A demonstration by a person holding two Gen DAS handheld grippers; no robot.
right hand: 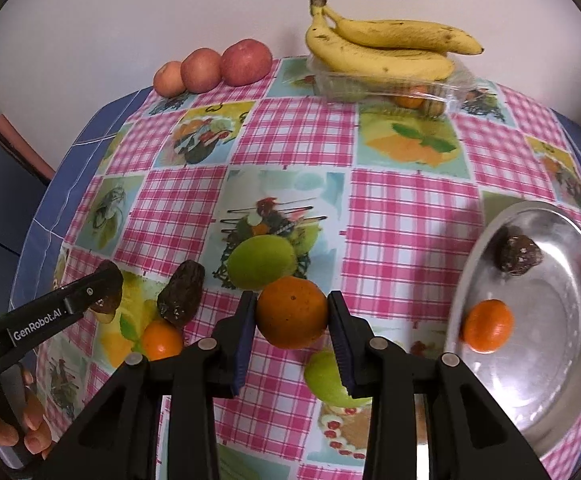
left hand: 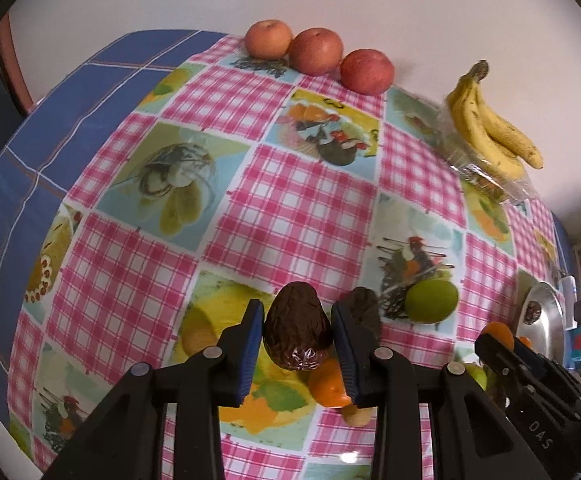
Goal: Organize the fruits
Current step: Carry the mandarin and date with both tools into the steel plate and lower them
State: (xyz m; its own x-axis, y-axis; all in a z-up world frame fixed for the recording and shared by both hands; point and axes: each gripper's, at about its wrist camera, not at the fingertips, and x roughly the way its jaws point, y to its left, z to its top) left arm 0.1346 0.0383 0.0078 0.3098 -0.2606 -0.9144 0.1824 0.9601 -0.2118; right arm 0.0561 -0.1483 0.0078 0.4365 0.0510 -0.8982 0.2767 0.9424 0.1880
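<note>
Nearest the cameras, the left gripper (left hand: 296, 334) is clamped on a dark avocado (left hand: 297, 326), and the right gripper (right hand: 292, 320) is clamped on an orange (right hand: 291, 312), both held above the checked tablecloth (right hand: 390, 216). Just beyond lie a green fruit (right hand: 260, 260) and a second avocado (right hand: 181, 294). At right, a steel plate (right hand: 562, 368) holds another orange (right hand: 487, 326). Farthest back sit three apples (right hand: 214, 67) and bananas (right hand: 386, 46).
</note>
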